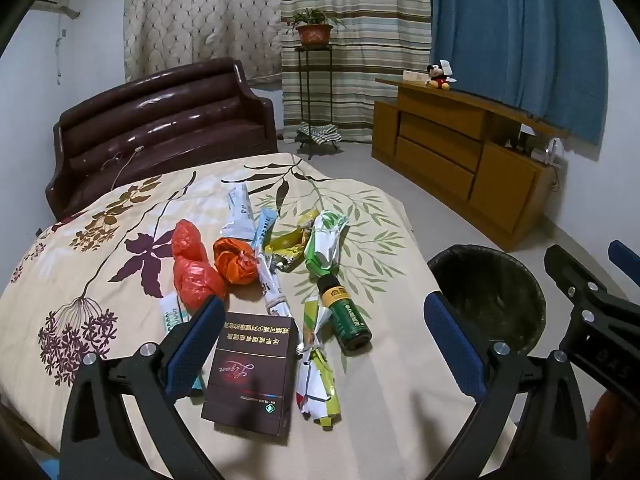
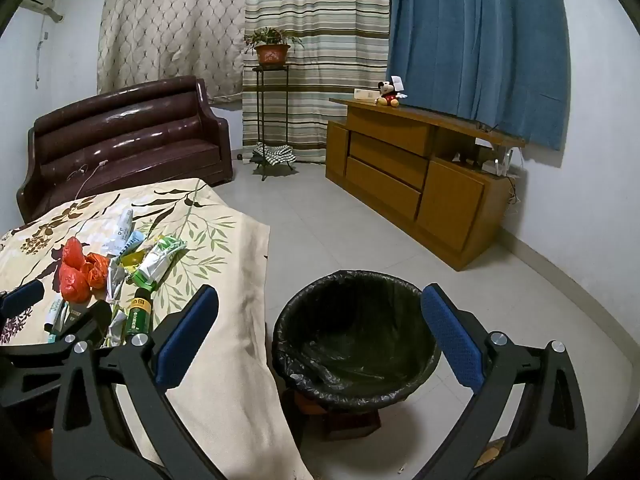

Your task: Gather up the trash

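Trash lies on a floral cloth-covered table: a dark cigarette box, a green bottle, twisted green-white wrappers, red plastic bags, an orange bag and blue-white wrappers. My left gripper is open above the box and wrappers, holding nothing. My right gripper is open and empty over a black-lined trash bin beside the table; the bin also shows in the left wrist view. The trash pile appears at left in the right wrist view.
A brown leather sofa stands behind the table. A wooden cabinet with a Mickey toy is against the right wall. A plant stand stands by the curtains. Tiled floor lies between them.
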Action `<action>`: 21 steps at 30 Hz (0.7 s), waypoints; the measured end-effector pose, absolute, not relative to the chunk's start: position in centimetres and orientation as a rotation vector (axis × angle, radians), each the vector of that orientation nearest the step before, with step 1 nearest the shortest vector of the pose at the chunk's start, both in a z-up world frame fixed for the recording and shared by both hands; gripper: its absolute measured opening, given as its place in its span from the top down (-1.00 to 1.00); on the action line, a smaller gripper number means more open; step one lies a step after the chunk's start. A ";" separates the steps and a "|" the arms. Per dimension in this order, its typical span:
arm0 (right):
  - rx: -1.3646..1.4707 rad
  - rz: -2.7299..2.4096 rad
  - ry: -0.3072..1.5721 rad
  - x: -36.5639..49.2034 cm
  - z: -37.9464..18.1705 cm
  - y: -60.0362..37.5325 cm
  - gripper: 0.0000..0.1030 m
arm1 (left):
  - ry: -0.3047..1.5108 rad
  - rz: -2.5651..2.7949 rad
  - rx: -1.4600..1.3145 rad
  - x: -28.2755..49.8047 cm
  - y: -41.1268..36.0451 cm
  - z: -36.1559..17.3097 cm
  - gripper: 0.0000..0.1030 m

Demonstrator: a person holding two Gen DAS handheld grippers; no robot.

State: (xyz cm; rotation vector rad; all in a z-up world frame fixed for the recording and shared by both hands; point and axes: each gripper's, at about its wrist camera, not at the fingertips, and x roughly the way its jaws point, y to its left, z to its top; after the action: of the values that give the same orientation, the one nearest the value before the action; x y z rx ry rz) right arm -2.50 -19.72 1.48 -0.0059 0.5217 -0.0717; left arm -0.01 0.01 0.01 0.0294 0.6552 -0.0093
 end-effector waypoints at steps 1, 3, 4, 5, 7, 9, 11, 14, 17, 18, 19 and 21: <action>-0.005 -0.072 0.522 -2.5 1.5 -19.7 -0.92 | 0.652 -0.010 0.029 0.0 0.0 0.0 -0.88; -0.006 -0.071 0.520 -2.5 1.5 -19.7 -0.92 | 0.652 -0.011 0.029 0.0 0.0 0.0 -0.88; -0.006 -0.072 0.520 -2.5 1.4 -19.8 -0.92 | 0.653 -0.011 0.030 0.0 0.0 0.0 -0.88; -0.006 -0.072 0.520 -2.5 1.4 -19.8 -0.92 | 0.653 -0.010 0.028 0.0 0.0 0.0 -0.88; -0.006 -0.072 0.520 -2.5 1.4 -19.8 -0.92 | 0.653 -0.010 0.026 0.0 0.0 0.0 -0.88; -0.006 -0.072 0.521 -2.4 1.4 -19.8 -0.92 | 0.652 -0.011 0.027 0.0 0.0 0.0 -0.88; -0.006 -0.072 0.522 -2.4 1.4 -19.8 -0.92 | 0.654 -0.010 0.023 0.0 0.1 0.0 -0.88; -0.006 -0.072 0.523 -2.4 1.4 -19.9 -0.92 | 0.653 -0.010 0.023 0.0 0.0 0.0 -0.88; -0.006 -0.072 0.524 -2.4 1.4 -19.9 -0.92 | 0.654 -0.010 0.024 0.0 0.0 0.0 -0.88; -0.006 -0.072 0.524 -2.4 1.4 -19.9 -0.92 | 0.654 -0.010 0.024 0.0 0.1 0.0 -0.88; -0.006 -0.072 0.524 -2.4 1.4 -19.9 -0.92 | 0.655 -0.010 0.024 0.0 0.0 0.0 -0.88; -0.006 -0.071 0.525 -2.4 1.4 -19.9 -0.92 | 0.655 -0.010 0.024 0.0 0.1 0.0 -0.88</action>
State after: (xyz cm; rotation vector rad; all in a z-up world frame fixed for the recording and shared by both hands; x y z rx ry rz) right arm -2.44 -19.88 1.38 -0.0062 0.5248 -0.0714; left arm -0.01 0.06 0.03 0.0243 0.6546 -0.0099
